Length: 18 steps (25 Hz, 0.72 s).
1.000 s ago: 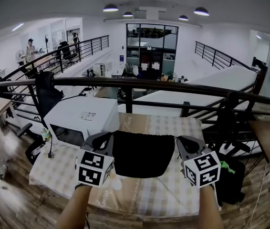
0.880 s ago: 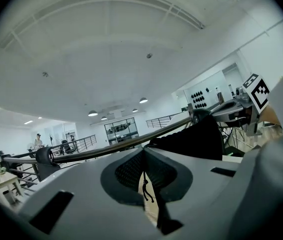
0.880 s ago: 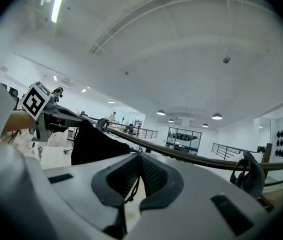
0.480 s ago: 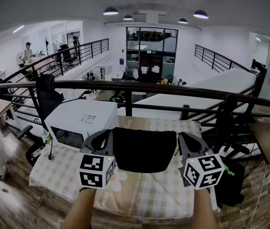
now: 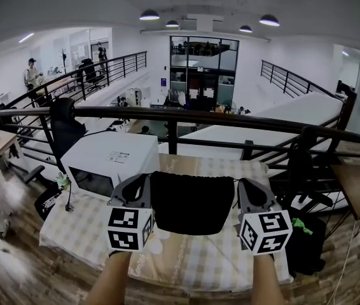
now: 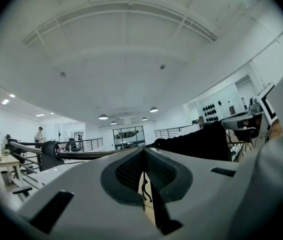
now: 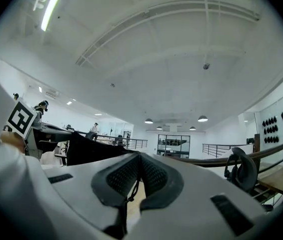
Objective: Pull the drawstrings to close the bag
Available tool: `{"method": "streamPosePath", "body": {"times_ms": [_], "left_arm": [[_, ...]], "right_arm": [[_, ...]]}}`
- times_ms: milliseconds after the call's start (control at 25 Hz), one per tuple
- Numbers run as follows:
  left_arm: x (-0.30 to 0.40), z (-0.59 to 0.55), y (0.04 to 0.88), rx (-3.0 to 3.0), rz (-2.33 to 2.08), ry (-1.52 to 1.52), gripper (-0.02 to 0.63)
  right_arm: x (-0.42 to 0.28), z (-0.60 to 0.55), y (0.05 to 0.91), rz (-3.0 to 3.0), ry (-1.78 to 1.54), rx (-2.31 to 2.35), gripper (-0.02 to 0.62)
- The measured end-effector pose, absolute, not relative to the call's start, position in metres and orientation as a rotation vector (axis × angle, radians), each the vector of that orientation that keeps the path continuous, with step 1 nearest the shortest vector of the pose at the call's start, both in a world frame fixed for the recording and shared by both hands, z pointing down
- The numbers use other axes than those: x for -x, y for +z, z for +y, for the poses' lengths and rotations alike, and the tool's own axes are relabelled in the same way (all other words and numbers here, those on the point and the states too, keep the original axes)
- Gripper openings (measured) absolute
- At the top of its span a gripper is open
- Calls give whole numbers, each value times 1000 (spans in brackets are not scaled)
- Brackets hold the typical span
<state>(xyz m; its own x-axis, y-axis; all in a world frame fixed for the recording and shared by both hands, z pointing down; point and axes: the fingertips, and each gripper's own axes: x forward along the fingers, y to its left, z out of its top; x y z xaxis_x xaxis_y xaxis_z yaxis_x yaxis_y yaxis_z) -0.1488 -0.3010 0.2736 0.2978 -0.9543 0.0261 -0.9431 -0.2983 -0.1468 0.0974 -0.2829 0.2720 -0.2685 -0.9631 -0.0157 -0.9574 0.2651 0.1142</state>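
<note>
A black drawstring bag [image 5: 193, 202] hangs stretched between my two grippers above the checked table [image 5: 199, 262]. My left gripper [image 5: 137, 189] is at the bag's left top corner, shut on a thin black drawstring [image 6: 144, 191] that runs down between its pads. The bag [image 6: 201, 141] shows to the right in the left gripper view. At the right top corner my right gripper [image 5: 249, 192] is shut on the other drawstring [image 7: 126, 204]. The bag [image 7: 89, 151] lies to the left in the right gripper view.
A white box-shaped appliance [image 5: 110, 161] stands on the table's back left. A dark railing [image 5: 180, 113] runs behind the table. A black pack [image 5: 307, 234] with something green sits off the table's right edge. An office chair [image 5: 62, 126] stands at the far left.
Both grippers keep their grip and the bag stays stretched between them. The pair has drifted only slightly, and the right marker cube sits a little lower and further in.
</note>
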Motion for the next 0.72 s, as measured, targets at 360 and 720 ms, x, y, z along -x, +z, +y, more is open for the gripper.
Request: {"method": "streamPosePath", "body": {"times_ms": [360, 720], "left_arm": [[157, -299, 276, 2404, 1825, -206, 25], [170, -299, 280, 2392, 1862, -214, 25]], "right_arm": [[-101, -281, 276, -2373, -200, -1900, 21], [-110, -281, 282, -2317, -194, -1948, 20]]}}
